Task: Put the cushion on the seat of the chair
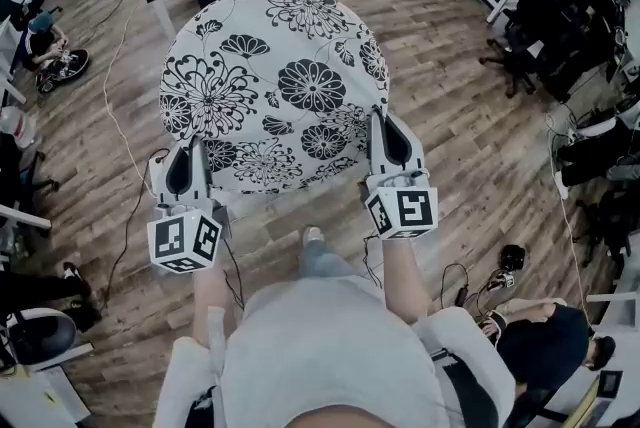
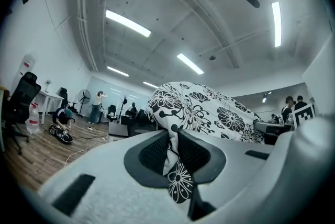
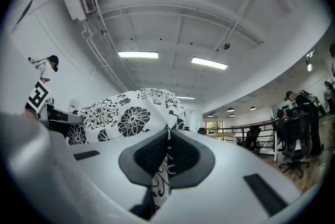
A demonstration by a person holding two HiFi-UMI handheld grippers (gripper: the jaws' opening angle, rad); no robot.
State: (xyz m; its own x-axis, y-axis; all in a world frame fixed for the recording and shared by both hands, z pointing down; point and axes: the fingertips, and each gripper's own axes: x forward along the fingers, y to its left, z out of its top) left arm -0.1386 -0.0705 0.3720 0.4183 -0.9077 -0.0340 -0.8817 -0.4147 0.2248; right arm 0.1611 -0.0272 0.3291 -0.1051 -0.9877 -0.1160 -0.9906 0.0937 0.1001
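One round cushion (image 1: pixel 272 86) — black-and-white floral

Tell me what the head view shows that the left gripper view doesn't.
Only the head view: the cushion's whole round top, held at its near edge by the left gripper and right gripper, plus the person's grey shirt. Only the left gripper view: the ceiling lights, and that gripper's jaws seen close, shut on a fold of the cushion's edge. Both: the floral cushion and the wooden floor.
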